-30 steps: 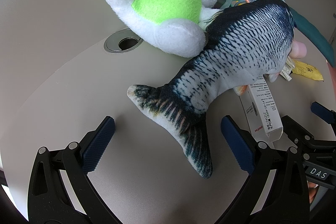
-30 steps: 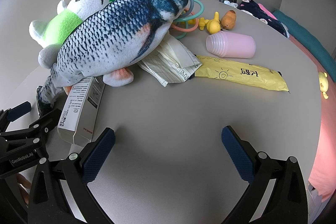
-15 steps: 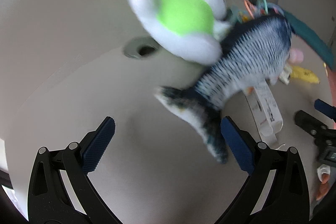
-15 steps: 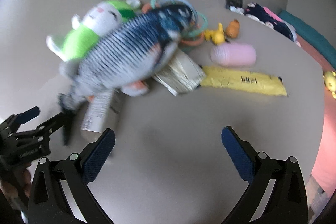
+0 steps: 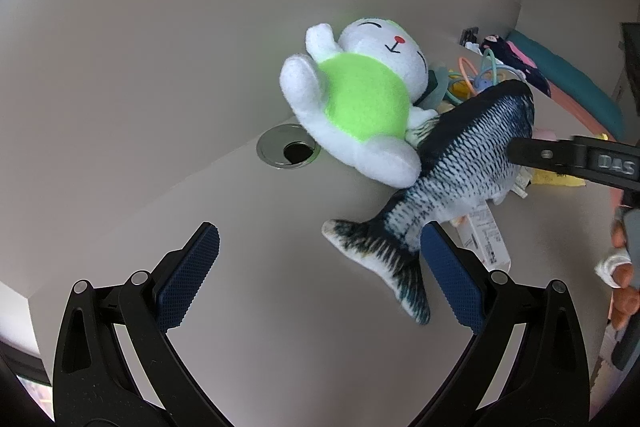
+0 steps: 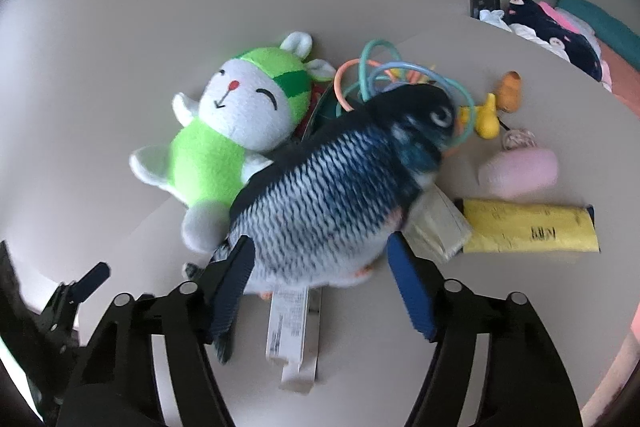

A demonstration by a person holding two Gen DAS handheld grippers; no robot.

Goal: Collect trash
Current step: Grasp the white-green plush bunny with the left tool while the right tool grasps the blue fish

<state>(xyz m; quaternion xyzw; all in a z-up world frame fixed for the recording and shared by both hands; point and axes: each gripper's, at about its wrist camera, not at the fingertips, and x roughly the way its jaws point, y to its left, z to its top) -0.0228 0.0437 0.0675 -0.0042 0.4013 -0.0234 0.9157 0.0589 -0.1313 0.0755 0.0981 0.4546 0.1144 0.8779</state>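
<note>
The beige table ran back to a plain pale wall, with a round metal cable port set in it near the far edge. Folded clothes lay piled at the far right corner.

A green-and-white plush rabbit lay against a plush fish, whose head rested on a tangle of coloured loops. The trash sat round and under the fish: a white carton poking out beneath its belly, crumpled paper by its chin, and a yellow wrapper just beyond, near a pink cup on its side.

My right gripper was closing, its blue pads either side of the fish's belly; I could not tell whether they pressed it yet. My left gripper stood wide with nothing between its jaws, the fish's tail just by its right pad.

Bare table stretched open to the left and toward me.
</note>
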